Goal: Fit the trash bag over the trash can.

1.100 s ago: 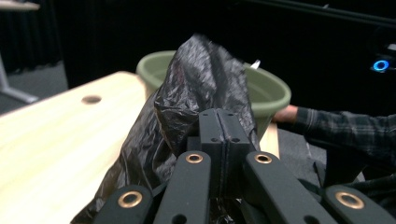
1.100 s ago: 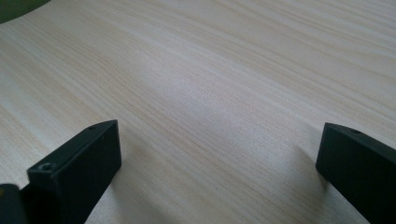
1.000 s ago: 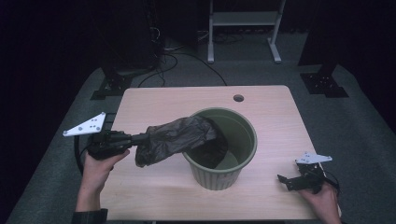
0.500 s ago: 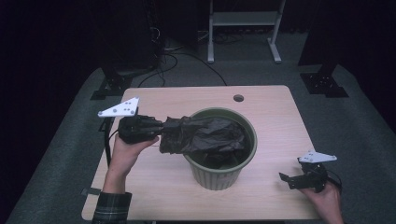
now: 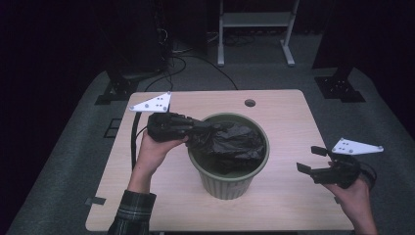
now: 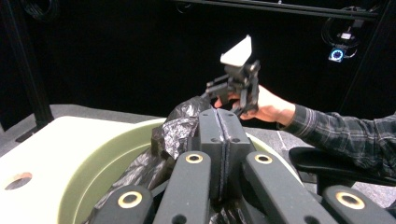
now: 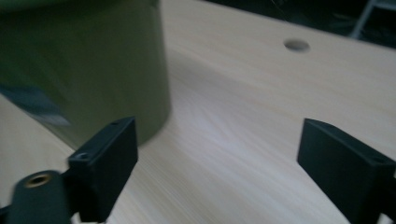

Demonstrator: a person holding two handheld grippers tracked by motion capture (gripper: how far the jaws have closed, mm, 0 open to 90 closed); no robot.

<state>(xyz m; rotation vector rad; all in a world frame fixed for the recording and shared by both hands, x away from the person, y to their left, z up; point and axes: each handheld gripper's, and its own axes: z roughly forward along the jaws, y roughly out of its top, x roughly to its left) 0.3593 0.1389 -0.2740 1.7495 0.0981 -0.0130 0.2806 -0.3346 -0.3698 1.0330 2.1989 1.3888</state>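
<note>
Plastic, black and crumpled: a bin bag (image 5: 230,147) sits bunched in the mouth of an olive-green wastebasket (image 5: 230,182) that stands near the middle of a pale wooden table (image 5: 284,107). The left gripper (image 5: 195,131) reaches in over the basket's left rim with its jaws pressed together on a fold of the bag; in the left gripper view the two black pads meet flat against each other, with the bag's film (image 6: 180,128) gathered just beside and beneath them and the green rim (image 6: 93,163) curving below. Most of the bag lies inside the basket, heaped up to the rim. The right gripper (image 5: 309,159) is held above the table's right side, well apart from the basket, pointing towards it. Its jaws stand wide with nothing between them, though they have just been closing a little. Between them, the right gripper view shows bare tabletop (image 7: 224,121), with the basket's wall (image 7: 93,65) at the left.
</note>
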